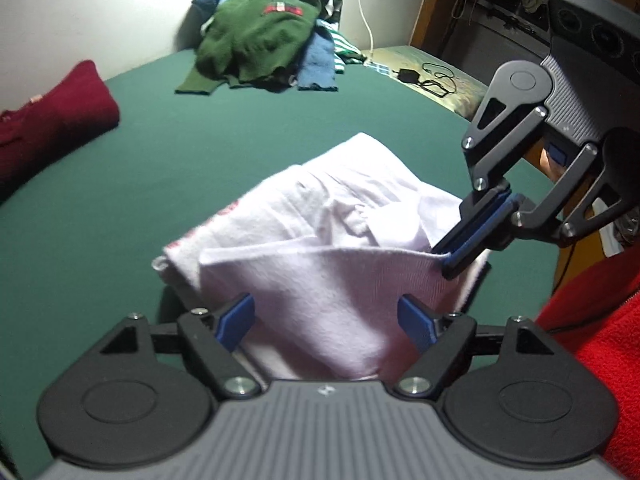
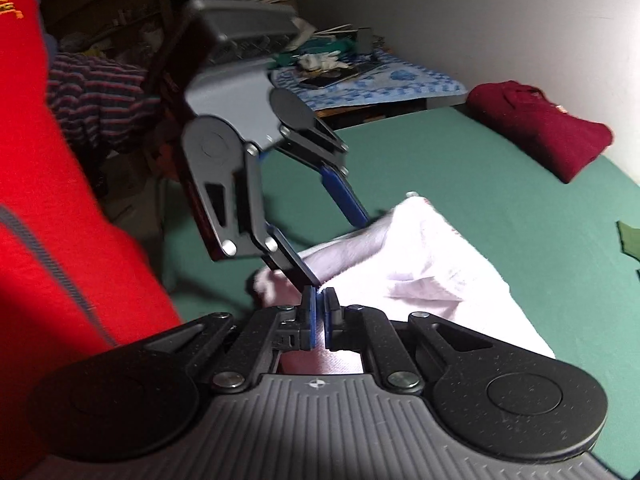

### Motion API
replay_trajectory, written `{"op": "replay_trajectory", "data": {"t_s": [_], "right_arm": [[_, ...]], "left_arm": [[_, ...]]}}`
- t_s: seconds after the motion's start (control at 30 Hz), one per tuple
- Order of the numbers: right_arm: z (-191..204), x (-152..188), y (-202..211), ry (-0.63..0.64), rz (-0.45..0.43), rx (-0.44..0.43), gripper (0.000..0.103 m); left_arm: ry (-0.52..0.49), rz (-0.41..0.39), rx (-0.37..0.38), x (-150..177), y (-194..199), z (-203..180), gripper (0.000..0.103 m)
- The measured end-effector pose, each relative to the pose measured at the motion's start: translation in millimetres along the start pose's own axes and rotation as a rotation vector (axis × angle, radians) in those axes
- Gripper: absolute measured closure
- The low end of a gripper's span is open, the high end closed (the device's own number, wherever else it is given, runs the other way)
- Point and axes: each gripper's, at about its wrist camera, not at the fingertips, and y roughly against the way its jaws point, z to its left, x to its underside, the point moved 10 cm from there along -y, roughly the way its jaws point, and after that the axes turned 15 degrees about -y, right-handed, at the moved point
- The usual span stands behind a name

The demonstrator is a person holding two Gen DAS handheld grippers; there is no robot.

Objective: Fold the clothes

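1. The white shirt (image 1: 320, 248) sits half-folded on the green bed (image 1: 120, 208), near edge lifted.
2. Right gripper (image 1: 466, 250) is clamped on its corner; left gripper (image 1: 326, 320) gapes wide around the cloth, not pinching.
3. Next, I reckon: left grabs its corner, then both fold the edge over.

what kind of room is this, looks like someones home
Most likely a bedroom at home. The work surface looks like a bed under a green sheet, with a pile of unfolded clothes heaped by the wall, a folded maroon sweater set aside, and a charger and cable lying at the edge.
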Motion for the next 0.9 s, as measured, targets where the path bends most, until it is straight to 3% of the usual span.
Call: {"op": "replay_trajectory", "data": {"t_s": [0.07,0.17,0.43,0.63,0.8,0.9], "right_arm": [[-4.3,-3.0,-2.3,-0.013,-0.014,0.009,0.099],[-7.0,-4.6,-3.7,-0.015,-0.010,0.011,0.099],[1.5,5.3,4.1,0.029,0.035,0.000,0.099],[5.6,13.6,2.0,0.070,0.063,0.012,0.099],[7.0,11.5,-4.7,0.116,0.081,0.005,0.099],[3.2,8.6,-9.9,0.135,0.094,0.003,0.099]], "left_arm": [[-0.053,-0.003,-0.027,-5.6,9.5,0.8,0.023],[-0.211,-0.009,-0.013,-20.8,22.6,-13.8,0.023],[-0.503,0.084,0.140,-39.1,-10.6,-47.0,0.024],[-0.641,0.180,0.247,-25.0,-29.8,-63.5,0.025],[-0.665,0.218,0.262,-19.7,-33.5,-56.2,0.028],[-0.680,0.196,0.263,-26.1,-27.7,-54.3,0.028]]}}
